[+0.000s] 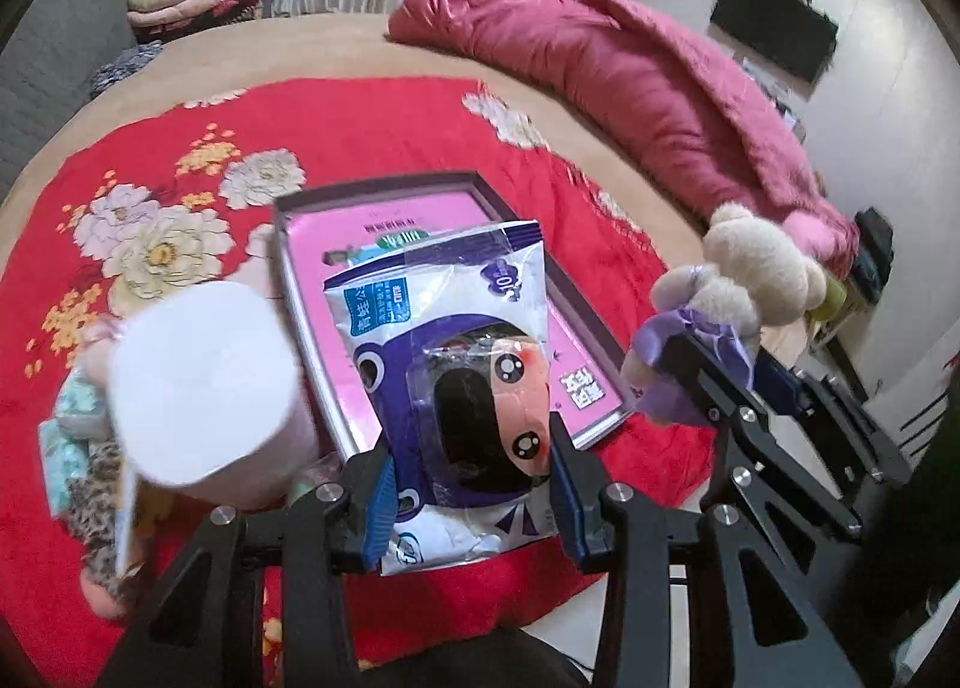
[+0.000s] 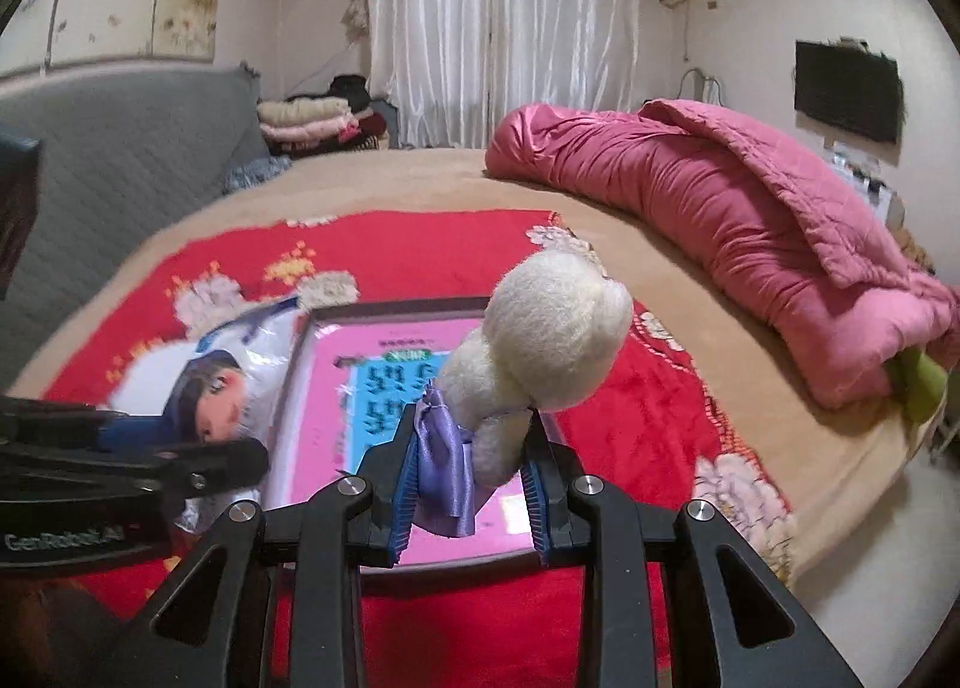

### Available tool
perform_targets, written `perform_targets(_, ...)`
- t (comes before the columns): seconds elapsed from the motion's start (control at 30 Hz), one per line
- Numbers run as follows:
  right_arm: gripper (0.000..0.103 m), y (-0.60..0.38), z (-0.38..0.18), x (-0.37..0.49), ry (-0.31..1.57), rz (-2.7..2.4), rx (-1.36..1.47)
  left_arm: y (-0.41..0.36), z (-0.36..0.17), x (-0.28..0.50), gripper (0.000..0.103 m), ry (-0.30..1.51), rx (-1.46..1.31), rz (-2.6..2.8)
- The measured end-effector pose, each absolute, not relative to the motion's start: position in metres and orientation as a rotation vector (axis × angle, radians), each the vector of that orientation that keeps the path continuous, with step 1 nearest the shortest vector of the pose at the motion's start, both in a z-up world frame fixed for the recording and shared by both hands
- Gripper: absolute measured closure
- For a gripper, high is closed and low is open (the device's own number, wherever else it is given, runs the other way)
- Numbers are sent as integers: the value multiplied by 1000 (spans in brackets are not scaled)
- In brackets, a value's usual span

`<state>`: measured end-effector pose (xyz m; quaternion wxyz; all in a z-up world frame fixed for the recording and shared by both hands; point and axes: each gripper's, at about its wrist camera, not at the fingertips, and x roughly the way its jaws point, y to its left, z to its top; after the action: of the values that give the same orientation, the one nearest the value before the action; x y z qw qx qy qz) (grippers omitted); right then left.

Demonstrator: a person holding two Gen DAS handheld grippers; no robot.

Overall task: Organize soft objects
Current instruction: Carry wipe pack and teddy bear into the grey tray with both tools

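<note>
Red floral bedding (image 1: 372, 123) lies beneath the left gripper (image 1: 471, 484), whose jaws pinch a purple-and-white plastic packet (image 1: 456, 340) over a pink-lined tray (image 1: 576, 352); a white roll (image 1: 204, 382) sits to its left. From the right wrist, the right gripper (image 2: 468, 484) clamps a cream plush toy (image 2: 540, 340) above that tray.
</note>
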<state>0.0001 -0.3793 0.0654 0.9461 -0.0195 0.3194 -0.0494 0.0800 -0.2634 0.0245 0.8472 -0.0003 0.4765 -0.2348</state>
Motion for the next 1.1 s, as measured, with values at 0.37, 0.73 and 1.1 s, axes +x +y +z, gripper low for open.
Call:
perform_targets(0.37, 72, -408, 24, 23, 759, -31, -37, -295, -32, 96, 59, 1106, 94, -477)
perform_targets(0.73, 72, -407, -18, 55, 909, 24, -38, -286, -52, 107, 59, 1148, 43, -468)
perform_targets(1.1, 61, -406, -34, 60, 975, 31, 14, -279, -53, 111, 58, 1168, 4, -457)
